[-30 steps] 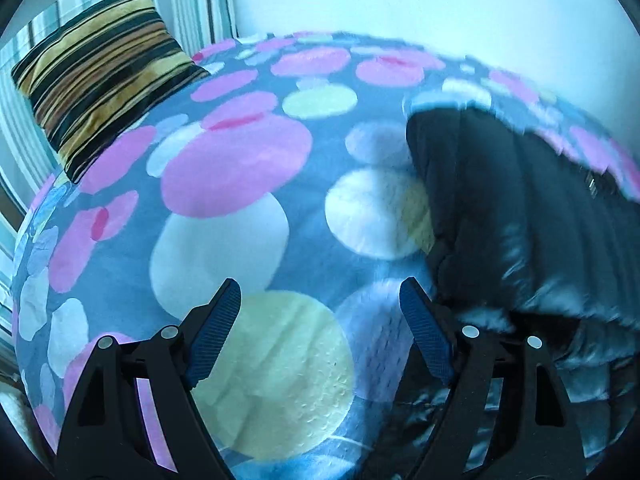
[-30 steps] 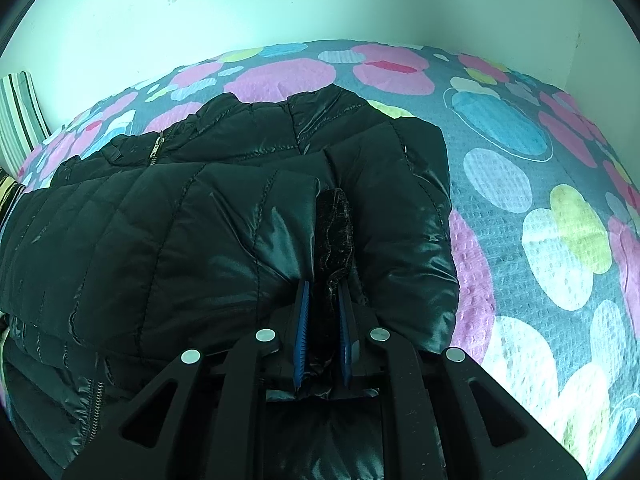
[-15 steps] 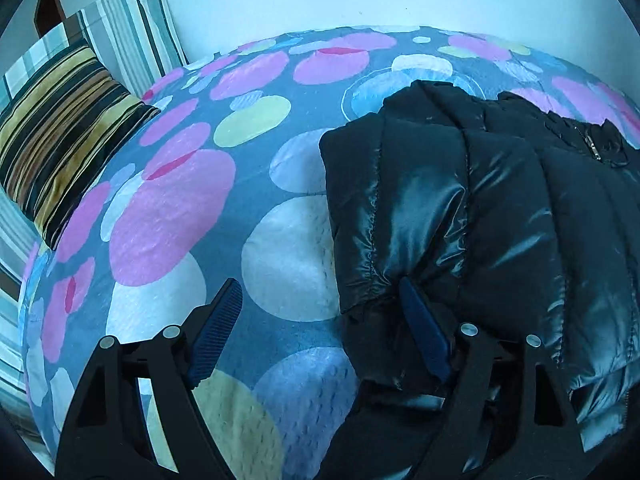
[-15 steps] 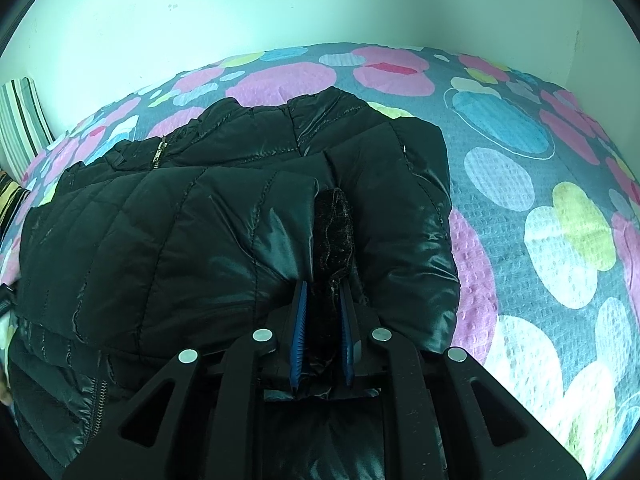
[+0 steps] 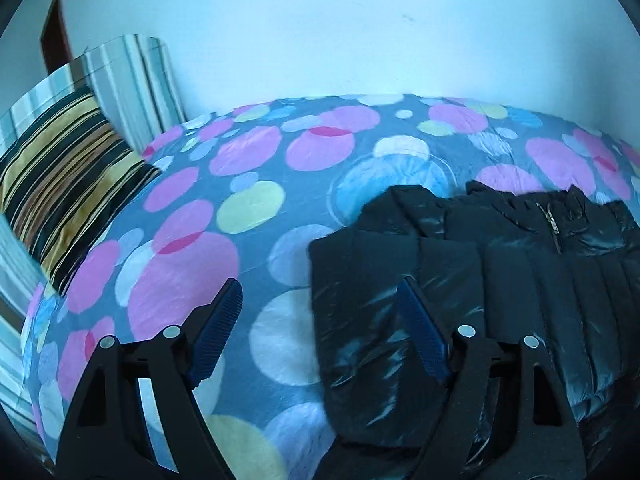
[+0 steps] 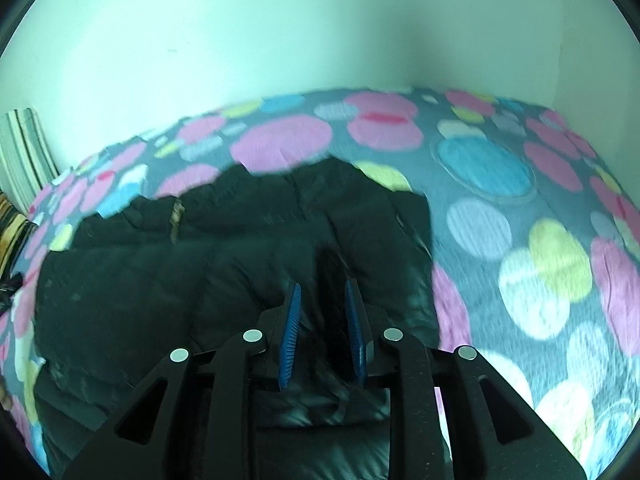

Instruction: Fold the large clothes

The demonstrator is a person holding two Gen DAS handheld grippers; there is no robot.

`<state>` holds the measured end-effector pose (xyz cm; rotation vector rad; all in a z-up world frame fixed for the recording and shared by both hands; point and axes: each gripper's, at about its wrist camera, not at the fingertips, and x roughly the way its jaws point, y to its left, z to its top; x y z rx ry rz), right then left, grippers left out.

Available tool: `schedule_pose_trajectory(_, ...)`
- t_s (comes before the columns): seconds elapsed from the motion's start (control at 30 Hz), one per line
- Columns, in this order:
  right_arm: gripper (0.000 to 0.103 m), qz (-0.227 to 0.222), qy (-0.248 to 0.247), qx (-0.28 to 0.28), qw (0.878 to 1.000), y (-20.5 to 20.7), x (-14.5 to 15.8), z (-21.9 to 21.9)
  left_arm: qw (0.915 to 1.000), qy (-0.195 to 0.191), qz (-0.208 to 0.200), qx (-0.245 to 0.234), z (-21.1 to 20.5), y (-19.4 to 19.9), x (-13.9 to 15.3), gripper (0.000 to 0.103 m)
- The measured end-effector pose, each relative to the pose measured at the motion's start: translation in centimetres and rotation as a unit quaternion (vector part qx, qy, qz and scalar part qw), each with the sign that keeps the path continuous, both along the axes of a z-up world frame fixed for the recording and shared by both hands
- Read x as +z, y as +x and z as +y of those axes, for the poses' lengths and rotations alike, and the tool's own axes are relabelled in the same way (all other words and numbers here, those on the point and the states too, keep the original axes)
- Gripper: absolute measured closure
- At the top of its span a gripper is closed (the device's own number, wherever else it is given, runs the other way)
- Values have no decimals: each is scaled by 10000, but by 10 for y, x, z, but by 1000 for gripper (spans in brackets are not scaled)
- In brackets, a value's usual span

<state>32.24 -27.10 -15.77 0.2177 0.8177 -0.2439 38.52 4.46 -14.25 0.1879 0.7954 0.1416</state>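
A shiny black quilted puffer jacket (image 5: pixel 500 300) lies partly folded on a bed with a spotted cover (image 5: pixel 240 240). My left gripper (image 5: pixel 320 332) is open and empty above the jacket's left edge; its right finger is over the fabric. In the right wrist view the jacket (image 6: pixel 160 280) fills the lower left. My right gripper (image 6: pixel 322 328) hovers over a dark fold of it with its jaws slightly parted. The view is blurred, so I cannot tell whether fabric is still between the pads.
A yellow and black striped pillow (image 5: pixel 64 200) and a pale striped pillow (image 5: pixel 132 80) lean at the left end of the bed. A white wall (image 5: pixel 320 28) runs behind the bed. Bare cover (image 6: pixel 540 260) lies to the right of the jacket.
My left gripper has lifted and tilted up, so more wall shows. My right gripper's jaws have parted from their tight grip on the jacket fold, and it has lifted and tilted up.
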Motion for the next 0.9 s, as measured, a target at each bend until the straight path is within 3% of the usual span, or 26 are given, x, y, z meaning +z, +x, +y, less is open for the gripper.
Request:
schedule_pose_trajectory(0.1,80,2,185,501,9986,17,-2,14,9993,98,320,-149,-12,8,-19,23)
schedule_pose_trajectory(0.23,78,553,18,801,9953,36,-34,25,9968,89,778,-183,-13,15,-47,22)
schedule_pose_trajectory(0.33,78,675,217,800,9943,42,-51,20,9956,-135,922,-81,-7,23,-60,14)
schedule_pose_trajectory(0.47,78,670,48,832,9943,41,-50,27,9961,-215,850,-79,-4,22,-53,14)
schedule_pose_trajectory(0.6,73,420,26,870,9953,22,-30,29,9983,-190,523,-183,5,-8,-31,14)
schedule_pose_trajectory(0.67,55,257,107,852,9960,-1,-18,26,9986,-259,431,-178,15,-32,-22,14)
schedule_pose_trajectory(0.7,52,189,125,843,9962,-10,-14,24,9986,-291,399,-168,21,-43,-19,14)
schedule_pose_trajectory(0.9,50,118,118,663,9977,-95,1,7,9956,-744,507,-245,57,-131,-12,14)
